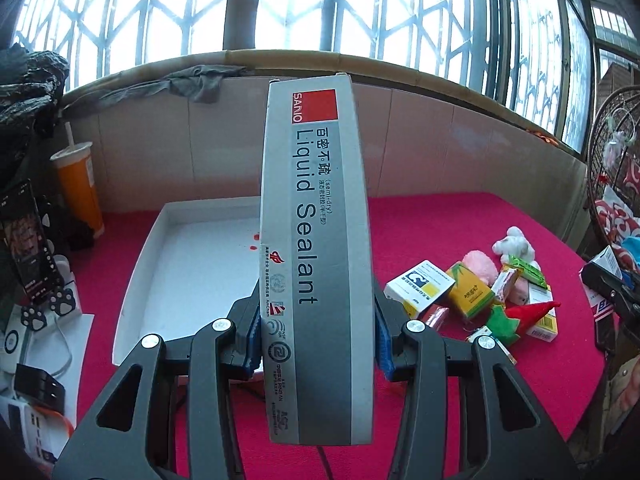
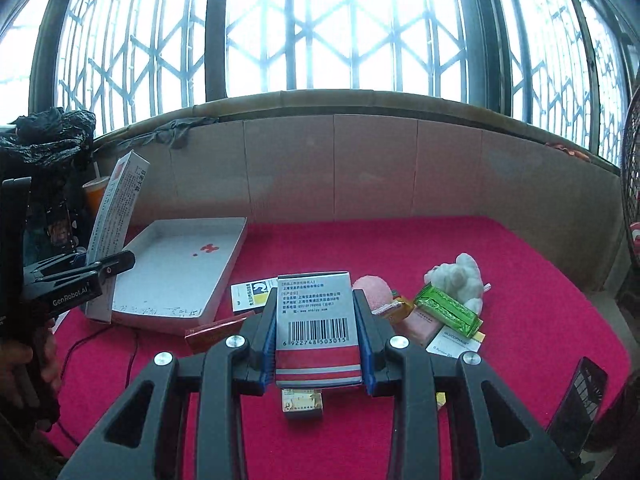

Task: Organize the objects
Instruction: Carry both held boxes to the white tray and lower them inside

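Clamping a tall grey sealant box [image 1: 316, 248] between its blue pads, the left gripper [image 1: 318, 344] holds it upright above the red surface [image 1: 440, 216], in front of a shallow white tray [image 1: 160, 248]. To the right of the box lies a cluster of small things: a white and yellow medicine box [image 1: 420, 286], a yellow carton [image 1: 470, 290], a pink plush [image 1: 480, 262], a white plush toy [image 1: 514, 244] and a red and green elf hat [image 1: 520, 318]. An orange cup [image 1: 78, 184] with a straw stands at the left edge

In the right wrist view, the right gripper [image 2: 320, 344] is closed on a small barcode box [image 2: 316, 328] with red stripes, held just above the red surface [image 2: 360, 240]. The white tray [image 2: 180, 276] sits ahead to the left, and beyond it the left gripper [image 2: 86, 278] grips the sealant box [image 2: 116, 216], tilted. A green packet [image 2: 448, 310] leans against the white plush toy [image 2: 460, 276], beside the pink plush [image 2: 374, 290]. A dark phone [image 2: 576, 404] rests at the lower right
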Demonstrator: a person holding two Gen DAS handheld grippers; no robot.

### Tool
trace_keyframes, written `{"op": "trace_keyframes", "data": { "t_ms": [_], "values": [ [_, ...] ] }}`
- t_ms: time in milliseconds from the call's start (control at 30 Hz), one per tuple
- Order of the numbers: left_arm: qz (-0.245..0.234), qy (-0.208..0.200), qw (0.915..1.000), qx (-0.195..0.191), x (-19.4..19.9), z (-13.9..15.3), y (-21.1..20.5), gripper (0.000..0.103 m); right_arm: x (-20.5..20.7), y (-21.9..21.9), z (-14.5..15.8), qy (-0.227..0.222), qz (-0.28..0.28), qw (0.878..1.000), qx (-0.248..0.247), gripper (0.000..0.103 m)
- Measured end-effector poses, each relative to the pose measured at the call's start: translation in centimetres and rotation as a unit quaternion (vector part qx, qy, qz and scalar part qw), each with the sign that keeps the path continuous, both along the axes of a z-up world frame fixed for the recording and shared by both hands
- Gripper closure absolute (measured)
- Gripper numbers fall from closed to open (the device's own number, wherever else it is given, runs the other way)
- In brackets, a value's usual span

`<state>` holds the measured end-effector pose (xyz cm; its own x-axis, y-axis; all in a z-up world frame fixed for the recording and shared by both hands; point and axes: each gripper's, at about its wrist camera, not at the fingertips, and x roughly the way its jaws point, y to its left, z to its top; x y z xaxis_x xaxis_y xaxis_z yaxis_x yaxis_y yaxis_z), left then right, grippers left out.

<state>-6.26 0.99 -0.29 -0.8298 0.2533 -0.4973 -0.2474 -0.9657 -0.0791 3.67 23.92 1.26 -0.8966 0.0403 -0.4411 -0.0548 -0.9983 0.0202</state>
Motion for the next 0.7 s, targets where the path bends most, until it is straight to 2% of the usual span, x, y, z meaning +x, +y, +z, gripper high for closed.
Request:
{"op": "trace_keyframes", "data": {
  "t_ms": [200, 467, 600, 700],
  "values": [
    [0.029, -0.003, 0.9996, 0.007, -0.3, -0.2, -2.3, 0.060, -1.3, -1.3, -0.2, -0.016, 0.006, 1.000, -0.012, 0.070],
    [0.066, 0.008, 0.9977, 0.013, -0.4, 0.5, -4.7, 0.060, -6.0, -7.5, -0.7, -0.036, 0.064, 0.997, -0.012, 0.070],
    [0.086, 0.009, 0.9962, 0.013, -0.4, 0.7, -6.0, 0.060, -7.1, -10.4, -0.6, -0.033, 0.099, 0.994, -0.019, 0.070],
    [0.093, 0.009, 0.9956, 0.010, -0.5, 0.7, -6.3, 0.060, -7.6, -11.5, -0.6, -0.033, 0.106, 0.993, -0.026, 0.070]
  ]
}}
